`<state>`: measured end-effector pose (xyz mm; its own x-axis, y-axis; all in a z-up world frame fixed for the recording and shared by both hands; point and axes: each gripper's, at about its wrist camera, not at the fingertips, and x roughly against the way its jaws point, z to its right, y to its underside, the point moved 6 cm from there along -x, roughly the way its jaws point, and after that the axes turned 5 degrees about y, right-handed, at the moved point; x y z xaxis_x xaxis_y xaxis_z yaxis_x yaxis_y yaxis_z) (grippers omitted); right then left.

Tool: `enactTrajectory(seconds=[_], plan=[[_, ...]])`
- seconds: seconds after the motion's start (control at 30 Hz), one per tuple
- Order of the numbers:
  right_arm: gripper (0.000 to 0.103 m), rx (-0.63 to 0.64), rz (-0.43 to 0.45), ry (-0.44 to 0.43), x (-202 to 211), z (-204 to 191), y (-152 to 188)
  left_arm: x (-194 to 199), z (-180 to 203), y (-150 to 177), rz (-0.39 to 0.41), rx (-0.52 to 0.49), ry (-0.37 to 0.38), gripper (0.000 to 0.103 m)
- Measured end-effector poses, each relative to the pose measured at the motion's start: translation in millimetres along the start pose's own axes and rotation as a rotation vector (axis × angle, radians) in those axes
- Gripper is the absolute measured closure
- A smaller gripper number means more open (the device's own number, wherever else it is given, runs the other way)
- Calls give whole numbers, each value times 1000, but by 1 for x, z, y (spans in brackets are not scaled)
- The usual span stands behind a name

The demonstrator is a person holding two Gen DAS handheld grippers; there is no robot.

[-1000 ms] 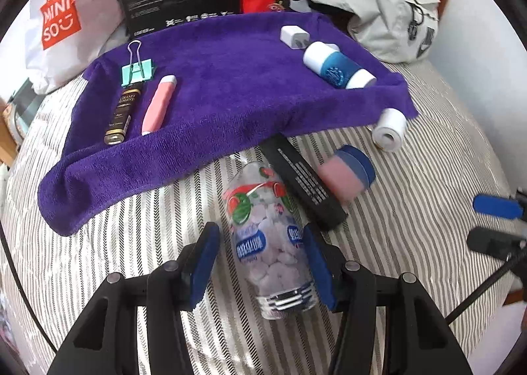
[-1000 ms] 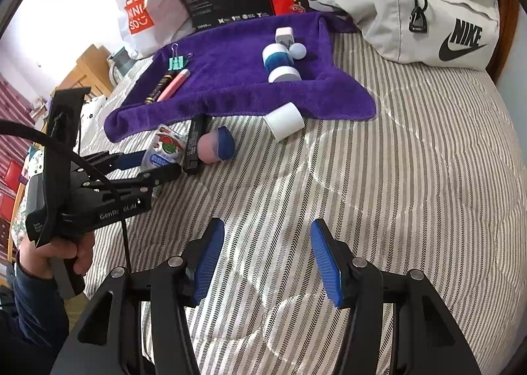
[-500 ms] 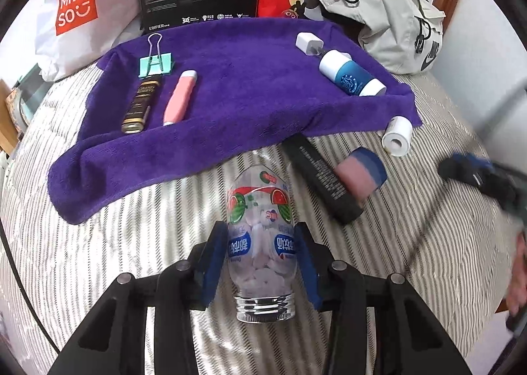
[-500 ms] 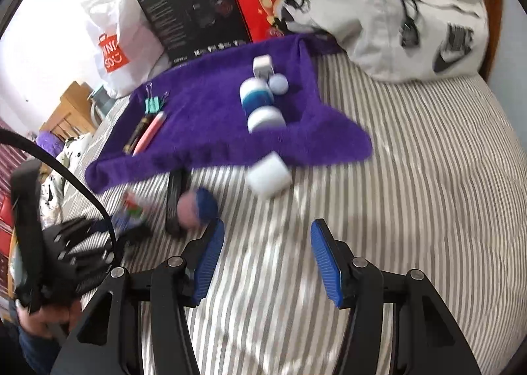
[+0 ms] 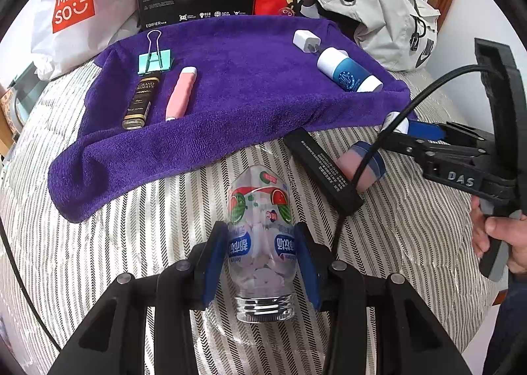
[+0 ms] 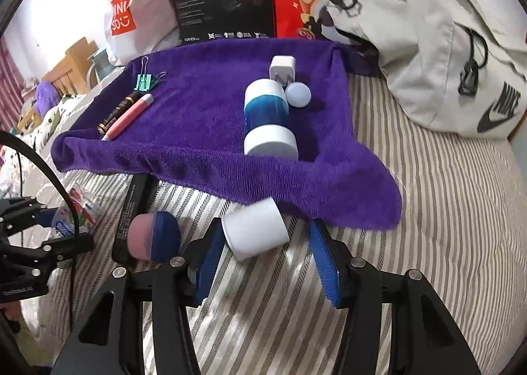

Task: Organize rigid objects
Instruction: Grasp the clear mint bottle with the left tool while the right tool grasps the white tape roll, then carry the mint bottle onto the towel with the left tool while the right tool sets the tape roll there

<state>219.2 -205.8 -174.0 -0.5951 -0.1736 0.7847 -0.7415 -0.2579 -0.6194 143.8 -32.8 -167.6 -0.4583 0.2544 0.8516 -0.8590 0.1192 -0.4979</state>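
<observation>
While the left gripper [image 5: 262, 253] clamps its blue pads against both sides of a clear candy bottle [image 5: 262, 243] lying on the striped bedspread [image 5: 131, 243] just short of the purple towel [image 5: 247, 95], the right gripper [image 6: 266, 253] stands wide apart around a white cylinder [image 6: 255, 231] at the towel's near edge, its left pad touching or nearly touching it, the right pad clear.

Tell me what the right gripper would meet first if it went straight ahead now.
Probably the small white plastic cylinder lying on the striped bedcover, already between the open right gripper fingers; the purple towel edge lies just behind it.
</observation>
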Motion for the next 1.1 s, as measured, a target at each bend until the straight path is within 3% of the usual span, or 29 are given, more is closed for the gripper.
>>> enactTrajectory(seconds=[0.07, 0.2, 0.33, 0.43, 0.67, 0.9, 1.1], plan=[[68, 37, 13, 12, 0, -5, -1, 0, 0, 0, 2, -3, 2, 63], [67, 54, -6, 15, 2, -7, 4, 0, 1, 1, 6, -4, -1, 63], [67, 5, -114, 5, 19, -1, 26, 3, -3, 5, 2, -11, -16, 63], [67, 23, -134, 0, 27, -5, 41, 5, -7, 9, 7, -15, -25, 63], [67, 49, -97, 21, 29, -8, 48, 4, -6, 9, 8, -34, -52, 63], [68, 62, -106, 20, 29, -9, 46, 6, -9, 10, 20, -24, -22, 64], [72, 17, -126, -30, 34, -7, 44, 14, -19, 16, 21, 11, 35, 64]])
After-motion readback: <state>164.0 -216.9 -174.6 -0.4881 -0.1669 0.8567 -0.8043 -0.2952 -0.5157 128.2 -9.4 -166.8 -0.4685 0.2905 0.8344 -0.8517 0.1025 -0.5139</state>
